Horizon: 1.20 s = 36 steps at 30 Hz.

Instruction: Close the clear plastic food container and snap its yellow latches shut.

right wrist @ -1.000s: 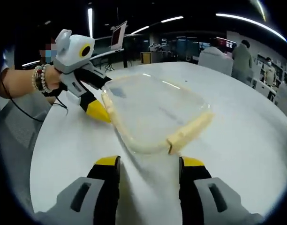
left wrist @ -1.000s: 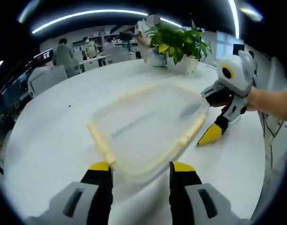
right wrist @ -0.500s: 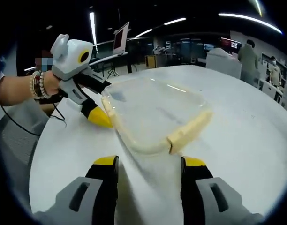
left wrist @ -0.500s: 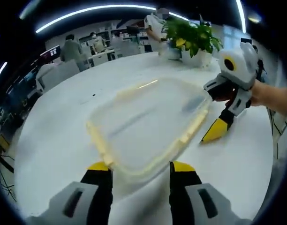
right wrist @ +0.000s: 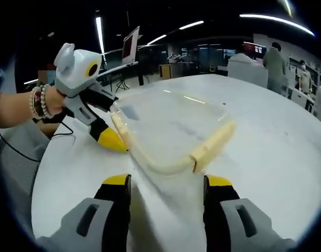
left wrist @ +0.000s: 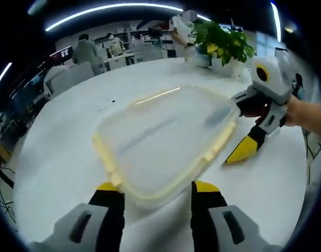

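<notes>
On a round white table (left wrist: pixel 55 157), we held our left gripper (left wrist: pixel 156 190) with its jaws apart at the near edge of a clear plastic container (left wrist: pixel 166 139) with pale yellow latches (left wrist: pixel 105 163). Our right gripper (left wrist: pixel 244 149) touched down just beside its far side. A potted plant (left wrist: pixel 221 44) stood beyond.

White hand-held gripper (right wrist: pixel 110 140), yellow tips; beaded bracelets (right wrist: pixel 39 102).

Clear plastic food container (left wrist: pixel 166 139) lies flat on white worktop (left wrist: pixel 61 157), lid seated on top. Pale yellow latches (right wrist: pixel 213 144) run along its edges; whether they are snapped cannot be told.
</notes>
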Each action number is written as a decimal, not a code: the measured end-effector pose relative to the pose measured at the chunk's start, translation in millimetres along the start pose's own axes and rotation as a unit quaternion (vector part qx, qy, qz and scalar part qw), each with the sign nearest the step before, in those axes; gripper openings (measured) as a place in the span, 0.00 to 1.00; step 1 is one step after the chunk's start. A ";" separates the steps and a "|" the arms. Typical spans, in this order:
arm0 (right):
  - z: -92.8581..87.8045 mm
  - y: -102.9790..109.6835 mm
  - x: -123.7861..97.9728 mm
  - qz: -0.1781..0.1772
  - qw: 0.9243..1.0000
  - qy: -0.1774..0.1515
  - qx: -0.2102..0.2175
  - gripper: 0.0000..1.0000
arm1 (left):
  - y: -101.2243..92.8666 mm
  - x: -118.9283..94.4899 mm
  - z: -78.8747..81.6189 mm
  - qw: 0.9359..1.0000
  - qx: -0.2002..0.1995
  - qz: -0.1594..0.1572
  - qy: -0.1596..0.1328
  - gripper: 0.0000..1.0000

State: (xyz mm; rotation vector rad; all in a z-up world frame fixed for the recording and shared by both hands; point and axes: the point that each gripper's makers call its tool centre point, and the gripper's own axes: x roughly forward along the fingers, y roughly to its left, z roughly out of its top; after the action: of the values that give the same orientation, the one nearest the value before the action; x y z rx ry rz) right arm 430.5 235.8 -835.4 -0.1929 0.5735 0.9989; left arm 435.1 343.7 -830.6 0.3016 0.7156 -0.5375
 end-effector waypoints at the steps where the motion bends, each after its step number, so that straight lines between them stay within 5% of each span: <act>1: 0.1 -0.2 0.1 0.000 1.000 0.000 0.001 0.52 | -0.3 0.0 -0.1 1.000 0.003 -0.001 0.000 0.43; 24: -2.4 -2.5 -7.4 -0.008 0.999 0.028 -0.021 0.48 | -2.4 -6.2 4.1 1.000 -0.009 -0.005 -0.013 0.42; 36: -4.8 -2.9 -25.4 -0.009 0.999 0.029 -0.011 0.57 | -14.8 -22.3 13.0 0.999 0.016 -0.010 -0.043 0.58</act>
State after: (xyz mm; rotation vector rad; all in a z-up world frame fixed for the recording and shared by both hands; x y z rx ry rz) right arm 420.8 213.6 -826.0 -0.2461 0.6122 0.9855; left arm 419.8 333.8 -807.1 0.3008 0.6275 -0.5775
